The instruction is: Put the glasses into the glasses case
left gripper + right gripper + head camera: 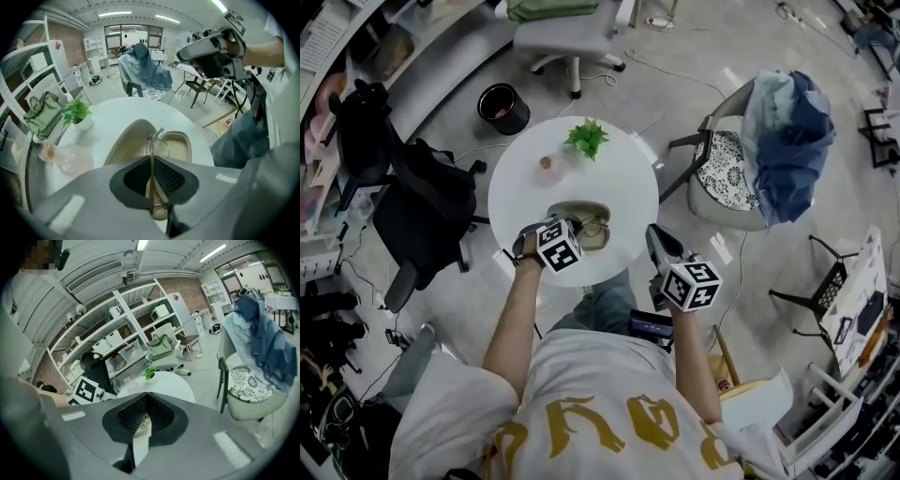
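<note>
Here we see the left gripper [151, 158] pinching the glasses [153, 146]: in the left gripper view the thin metal frame runs upright between the two dark ribbed pads [133, 178], which close on it from either side, and one lens ring shows just past the tips. Directly beneath lies the open glasses case [180, 143], beige inside, with its lid [125, 140] lying back on the round white table [117, 115]; we cannot tell whether the frame touches the case's lining. From the head view the left gripper [568, 234] reaches in over the near edge of the table [628, 173], with the glasses [596, 229] over the case [572, 210]. The right gripper [658, 240] hangs off the table's near right edge, apart from the case, and in its own view the right gripper [147, 396] has its pads pressed together with nothing caught between them. A small potted plant [586, 138] and a pinkish wrapped item [547, 162] sit on the far side of the table.
</note>
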Demonstrator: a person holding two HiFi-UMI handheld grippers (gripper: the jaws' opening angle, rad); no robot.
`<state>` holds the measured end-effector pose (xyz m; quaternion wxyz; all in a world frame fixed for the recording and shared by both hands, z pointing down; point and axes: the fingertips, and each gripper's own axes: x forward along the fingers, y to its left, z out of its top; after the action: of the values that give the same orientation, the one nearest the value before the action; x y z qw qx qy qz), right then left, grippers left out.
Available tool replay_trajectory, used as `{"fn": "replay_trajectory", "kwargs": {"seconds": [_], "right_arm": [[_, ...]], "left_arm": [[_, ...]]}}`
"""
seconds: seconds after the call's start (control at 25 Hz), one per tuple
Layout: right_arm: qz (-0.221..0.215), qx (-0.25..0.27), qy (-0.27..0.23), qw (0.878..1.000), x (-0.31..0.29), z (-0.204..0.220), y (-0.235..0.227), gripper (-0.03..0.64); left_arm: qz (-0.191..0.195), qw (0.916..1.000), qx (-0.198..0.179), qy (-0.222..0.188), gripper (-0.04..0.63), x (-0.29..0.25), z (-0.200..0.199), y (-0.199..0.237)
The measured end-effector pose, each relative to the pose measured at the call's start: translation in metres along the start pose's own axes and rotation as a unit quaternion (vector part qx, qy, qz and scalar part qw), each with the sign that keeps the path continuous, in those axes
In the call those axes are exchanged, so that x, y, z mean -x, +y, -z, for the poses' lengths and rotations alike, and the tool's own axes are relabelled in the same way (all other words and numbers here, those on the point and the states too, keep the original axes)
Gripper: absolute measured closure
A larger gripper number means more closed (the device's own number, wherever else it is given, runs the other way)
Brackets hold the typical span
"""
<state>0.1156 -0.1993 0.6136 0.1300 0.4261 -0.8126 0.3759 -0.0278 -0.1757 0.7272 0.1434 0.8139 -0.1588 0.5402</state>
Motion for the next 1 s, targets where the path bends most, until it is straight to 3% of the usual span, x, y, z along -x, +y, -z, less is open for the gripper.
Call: {"fn": "replay_trajectory", "kwargs": {"seconds": [0.44,1.0], "right_arm": [[0.005,0.001,0.003,1.0,0.008,0.006,-0.002,0.592],[0.028,0.023,-0.035,0.999,0.031,-0.022,0.005,0.592]], "left_arm": [[0.0,0.9999,0.013,0.002,0.535,-0.004,0.002,0.005],[-0.029,0.9988,0.024,-0.03,0.534,0.02,-0.011,0.013]]}}
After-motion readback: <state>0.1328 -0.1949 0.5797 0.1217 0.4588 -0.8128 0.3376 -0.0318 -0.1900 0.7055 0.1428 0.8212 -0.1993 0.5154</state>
